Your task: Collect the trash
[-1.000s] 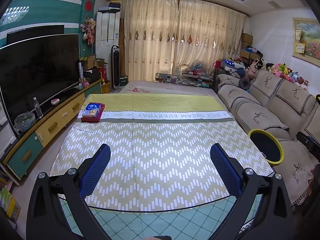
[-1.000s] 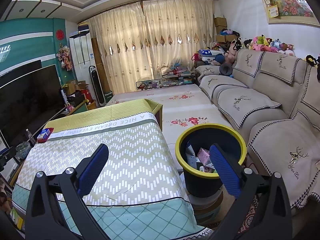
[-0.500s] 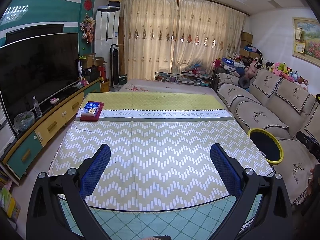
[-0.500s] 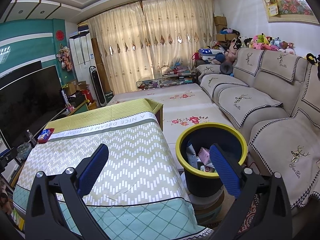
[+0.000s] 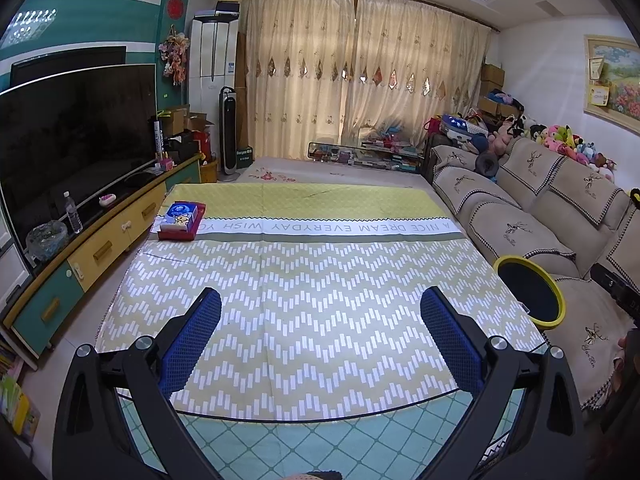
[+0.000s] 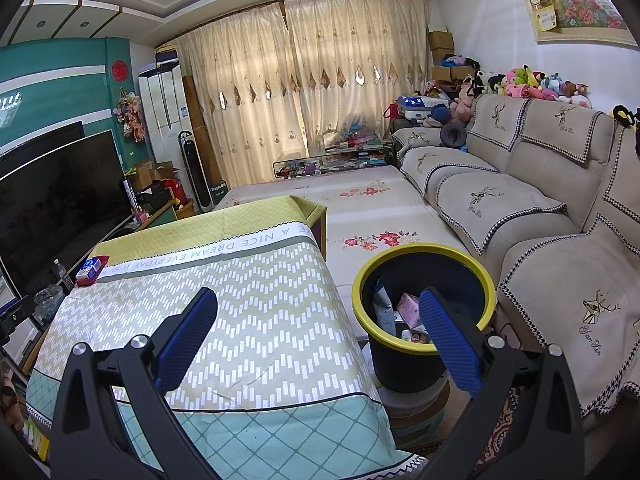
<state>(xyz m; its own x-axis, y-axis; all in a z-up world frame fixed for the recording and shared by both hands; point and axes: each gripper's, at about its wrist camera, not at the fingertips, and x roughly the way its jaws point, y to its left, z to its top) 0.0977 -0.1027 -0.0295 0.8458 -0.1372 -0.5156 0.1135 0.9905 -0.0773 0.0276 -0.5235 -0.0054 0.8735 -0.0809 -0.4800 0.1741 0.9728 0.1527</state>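
Both tongs are spread wide and empty: the left tongs (image 5: 320, 320) level above the tabletop (image 5: 320, 280), the right tongs (image 6: 318, 318) with the trash bin (image 6: 424, 276) at 2 o'clock.

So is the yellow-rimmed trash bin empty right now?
No, the right wrist view shows the trash bin already holding several wrappers and packets at its bottom.

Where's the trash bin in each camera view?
Left wrist: bin at right edge, beside the table, only its yellow rim and dark inside showing.
Right wrist: bin right of centre, trash visible inside.
Shared landmark: red tray on the table's far left corner.
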